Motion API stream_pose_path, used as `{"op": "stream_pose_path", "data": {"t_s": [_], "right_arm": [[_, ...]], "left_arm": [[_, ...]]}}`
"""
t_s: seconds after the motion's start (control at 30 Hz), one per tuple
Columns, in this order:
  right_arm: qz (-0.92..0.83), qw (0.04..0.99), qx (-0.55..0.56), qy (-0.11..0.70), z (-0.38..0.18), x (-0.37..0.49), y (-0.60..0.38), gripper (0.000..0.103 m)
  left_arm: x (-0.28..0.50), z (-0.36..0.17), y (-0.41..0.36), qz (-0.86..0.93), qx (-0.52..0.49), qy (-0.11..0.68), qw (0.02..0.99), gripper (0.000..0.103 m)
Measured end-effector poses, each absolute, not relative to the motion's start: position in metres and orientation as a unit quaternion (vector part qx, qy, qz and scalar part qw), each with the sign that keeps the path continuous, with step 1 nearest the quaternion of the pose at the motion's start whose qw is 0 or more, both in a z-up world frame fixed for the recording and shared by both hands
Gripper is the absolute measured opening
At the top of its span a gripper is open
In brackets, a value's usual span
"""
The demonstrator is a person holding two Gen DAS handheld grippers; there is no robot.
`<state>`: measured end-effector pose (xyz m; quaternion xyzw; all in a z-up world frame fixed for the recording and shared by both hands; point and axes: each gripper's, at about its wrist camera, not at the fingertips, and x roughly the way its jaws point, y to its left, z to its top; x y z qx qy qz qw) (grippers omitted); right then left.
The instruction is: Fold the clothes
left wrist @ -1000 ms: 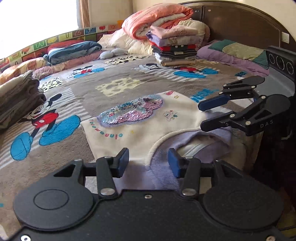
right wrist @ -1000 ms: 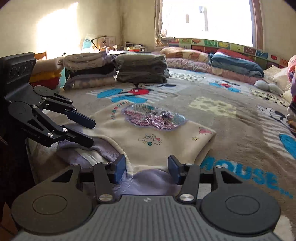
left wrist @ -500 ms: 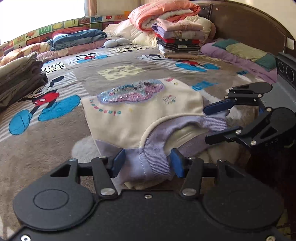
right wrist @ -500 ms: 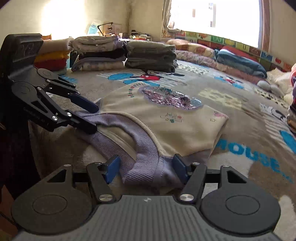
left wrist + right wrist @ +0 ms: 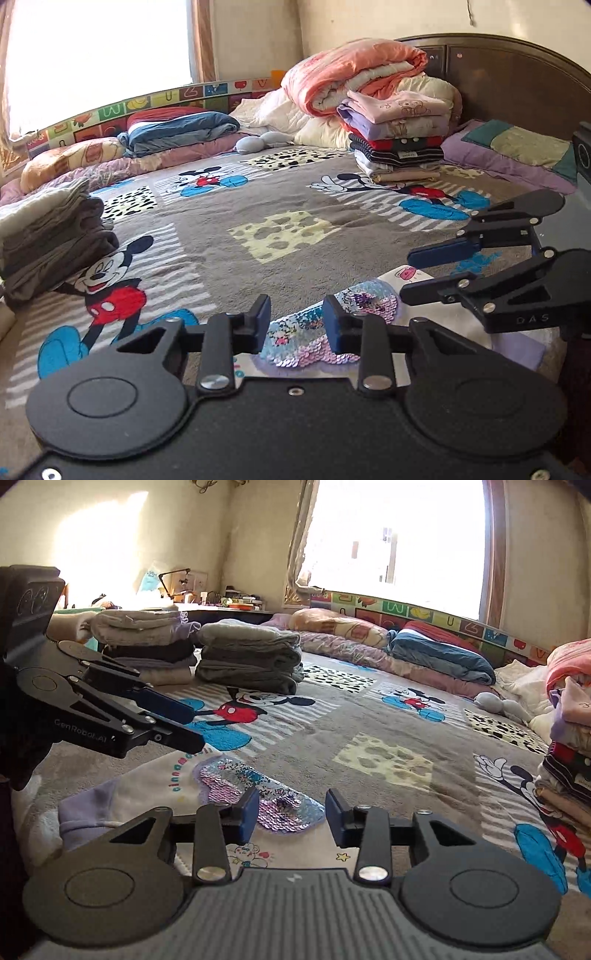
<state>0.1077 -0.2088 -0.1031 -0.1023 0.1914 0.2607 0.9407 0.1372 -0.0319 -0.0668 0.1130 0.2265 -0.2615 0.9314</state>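
Left wrist view: bed (image 5: 236, 206) carrying folded stacks; cream sweatshirt (image 5: 443, 328) lying flat beneath left tongs (image 5: 297, 325), gaping, gripping nothing. Right wrist view: sweatshirt lying below right tongs (image 5: 291, 816), likewise gaping, gripping nothing.

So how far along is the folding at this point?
Done: stacks of folded clothes and grey ones sit on the bed. In hand: nothing; left gripper and right gripper hang open over the cream sequin sweatshirt. Left: it looks partly folded, not stacked.
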Motion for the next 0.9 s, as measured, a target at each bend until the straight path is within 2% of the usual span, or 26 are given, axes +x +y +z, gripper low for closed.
{"op": "stream_pose_path", "data": {"t_s": [0.17,0.27,0.43,0.57,0.77,0.9], "right_arm": [[0.274,0.929,-0.130,0.211,-0.116,0.141,-0.191,0.033],[0.274,0.920,-0.131,0.247,-0.132,0.159,-0.186,0.033],[0.274,0.913,-0.104,0.285,-0.146,0.175,-0.191,0.033],[0.275,0.918,-0.091,0.272,-0.149,0.170,-0.194,0.034],[0.257,0.934,-0.070,0.237,-0.119,0.127,-0.213,0.033],[0.263,0.928,-0.079,0.251,-0.121,0.100,-0.217,0.033]], "left_arm": [[0.162,-0.101,-0.050,-0.271,0.147,0.279,0.910,0.027],[0.164,-0.116,-0.047,-0.274,0.139,0.282,0.909,0.027],[0.171,-0.118,-0.038,-0.281,0.111,0.284,0.910,0.034],[0.160,-0.111,-0.031,-0.274,0.095,0.275,0.917,0.034],[0.112,-0.090,-0.010,-0.279,0.094,0.258,0.920,0.034],[0.103,-0.110,-0.013,-0.269,0.104,0.287,0.914,0.037]]}}
